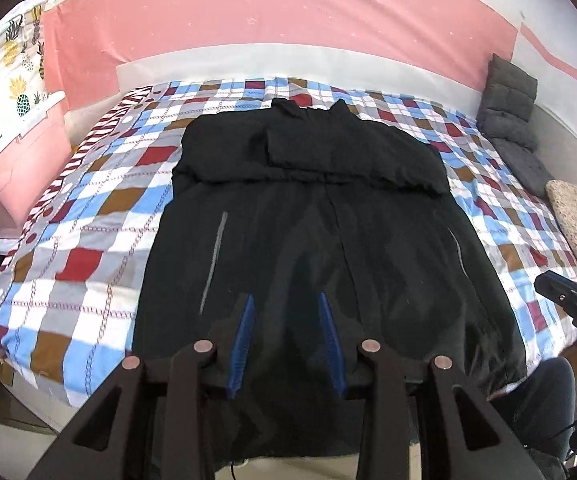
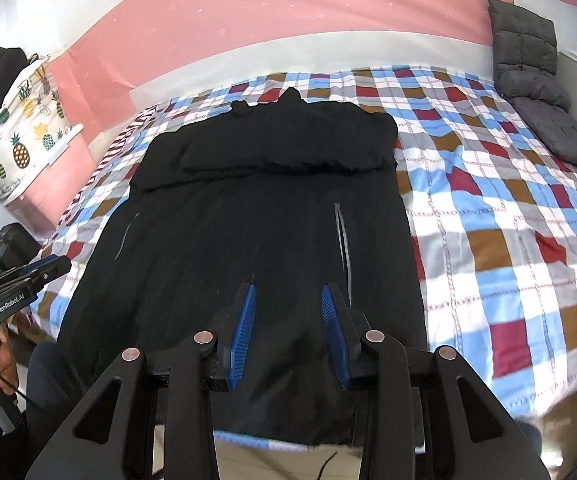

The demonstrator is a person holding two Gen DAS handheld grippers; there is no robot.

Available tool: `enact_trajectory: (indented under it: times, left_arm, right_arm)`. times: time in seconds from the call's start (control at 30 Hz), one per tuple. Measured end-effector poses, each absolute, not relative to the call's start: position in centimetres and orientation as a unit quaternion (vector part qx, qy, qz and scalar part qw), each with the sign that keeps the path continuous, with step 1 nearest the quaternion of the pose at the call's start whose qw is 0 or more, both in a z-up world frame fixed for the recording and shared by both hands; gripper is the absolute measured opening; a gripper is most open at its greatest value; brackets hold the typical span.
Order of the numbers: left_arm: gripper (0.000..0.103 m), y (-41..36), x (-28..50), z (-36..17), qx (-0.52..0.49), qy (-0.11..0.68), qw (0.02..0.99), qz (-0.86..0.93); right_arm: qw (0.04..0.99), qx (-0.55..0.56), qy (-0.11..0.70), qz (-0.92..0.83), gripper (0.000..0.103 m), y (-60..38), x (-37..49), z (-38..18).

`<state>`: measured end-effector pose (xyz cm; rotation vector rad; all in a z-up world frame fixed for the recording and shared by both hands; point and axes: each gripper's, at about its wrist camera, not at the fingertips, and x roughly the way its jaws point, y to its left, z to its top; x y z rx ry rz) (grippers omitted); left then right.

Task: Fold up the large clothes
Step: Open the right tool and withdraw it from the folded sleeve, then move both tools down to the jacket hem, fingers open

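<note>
Black jacket (image 1: 308, 216), laid flat on the checked bedspread (image 1: 100, 216), collar at the far end toward the pink wall (image 1: 268, 8) and hem at the near edge of the bed, where it hangs slightly over. The long axis of the garment runs straight away from both cameras, collar to hem. Both sleeves appear already folded in across the chest, forming a raised horizontal band (image 1: 312, 160) below the collar; two pale pocket zips mark the lower body. Left gripper (image 1: 286, 304) hovers above the hem, a little left of the central front seam, its blue-padded jaws standing wide apart with nothing between them. Right gripper (image 2: 286, 294) hovers above the hem on the right half, just beside the right pocket zip (image 2: 342, 240), jaws likewise wide and empty. Each gripper is visible at the margin of the other's view, which places them side by side along the near edge. Both are about equally near the hem and well apart from the collar. Judgement: the coming move is probably a lengthwise fold, each gripper taking its own side of the hem and carrying it away along the long axis toward the collar. Grey cushions (image 2: 528, 64) lie along the right side of the bed, well clear of the jacket.
</note>
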<state>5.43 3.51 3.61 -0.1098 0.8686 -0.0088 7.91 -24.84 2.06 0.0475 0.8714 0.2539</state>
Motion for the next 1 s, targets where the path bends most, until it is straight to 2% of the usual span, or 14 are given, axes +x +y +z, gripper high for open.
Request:
enact_trajectory:
  times: [0.1, 0.33, 0.47, 1.0]
  left_arm:
    - [0.036, 3.0, 4.2, 3.5, -0.051, 0.422, 0.905, -0.010]
    - [0.036, 2.3, 2.3, 3.6, -0.045, 0.422, 0.905, -0.016]
    - [0.042, 2.5, 1.5, 3.3, -0.045, 0.424, 0.904, -0.013]
    - [0.043, 3.7, 1.6, 1.1, -0.052, 0.446, 0.893, 0.002]
  right_arm:
    - [0.899, 0.024, 0.420, 0.124, 0.046, -24.8, 6.7, 1.9]
    - [0.898, 0.021, 0.419, 0.131, 0.048, -24.5, 4.3, 1.6]
    - [0.898, 0.019, 0.420, 0.132, 0.051, -24.6, 3.5, 1.3]
    - [0.889, 0.026, 0.443, 0.112, 0.051, -26.4, 3.4, -0.7]
